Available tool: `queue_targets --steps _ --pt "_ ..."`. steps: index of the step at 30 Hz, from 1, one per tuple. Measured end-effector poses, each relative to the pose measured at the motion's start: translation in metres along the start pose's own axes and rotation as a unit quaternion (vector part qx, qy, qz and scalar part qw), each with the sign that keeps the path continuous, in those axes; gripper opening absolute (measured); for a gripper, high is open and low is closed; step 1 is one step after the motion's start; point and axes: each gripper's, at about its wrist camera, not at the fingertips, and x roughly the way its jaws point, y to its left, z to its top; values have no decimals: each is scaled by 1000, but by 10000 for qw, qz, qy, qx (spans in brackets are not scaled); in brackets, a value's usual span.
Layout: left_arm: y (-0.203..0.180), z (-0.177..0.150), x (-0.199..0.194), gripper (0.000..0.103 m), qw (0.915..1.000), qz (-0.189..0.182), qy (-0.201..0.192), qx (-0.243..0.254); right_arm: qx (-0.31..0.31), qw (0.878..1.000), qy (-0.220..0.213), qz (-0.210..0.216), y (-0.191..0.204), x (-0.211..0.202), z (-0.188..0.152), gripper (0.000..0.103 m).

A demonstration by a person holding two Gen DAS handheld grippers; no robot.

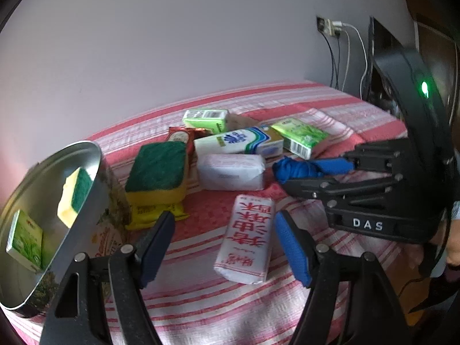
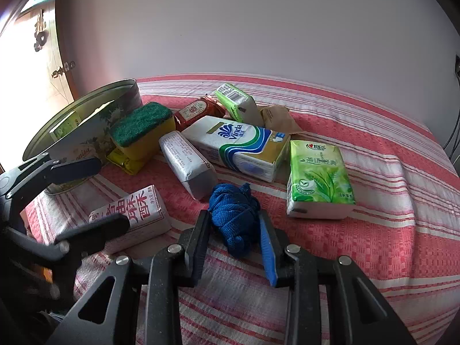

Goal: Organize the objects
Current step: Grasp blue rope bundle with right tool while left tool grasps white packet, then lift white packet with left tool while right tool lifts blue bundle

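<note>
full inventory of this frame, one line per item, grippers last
tin: 1, metal, printed side, far left; holds a green pack and a sponge
sponge: 1, green on yellow, beside the tin on a yellow packet
red packet: 1, behind the Vinda pack
Vinda pack: 1, white, blue and gold, centre
green tissue packs: 2 on cloth, one right, one at back
white bricks: 2, one centre, one red-lettered
brown packet: 1, back
blue cloth: 1, bunched, front
tablecloth: 1, red-white striped
left gripper: straddles the red-lettered brick
right gripper: shut on the blue cloth
</note>
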Motion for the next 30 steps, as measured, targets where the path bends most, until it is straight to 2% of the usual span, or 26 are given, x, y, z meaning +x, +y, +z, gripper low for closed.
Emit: queue_targets --steps 2,5,7,9,30 --pt "0 0 6 71 10000 6 78 6 66 10000 4 -7 -2 0 0 36" --pt "3 0 12 62 9997 -157 153 -83 88 10000 28 -30 -2 0 0 36" --pt "4 0 13 43 9995 -255 146 -102 46 9999 42 -85 1 0 0 36" --pt "3 -1 16 35 9994 -288 157 -76 15 9999 43 -120 2 0 0 36" --pt "8 -2 9 34 9992 -330 -35 -226 -95 9994 -256 -192 6 -10 0 35"
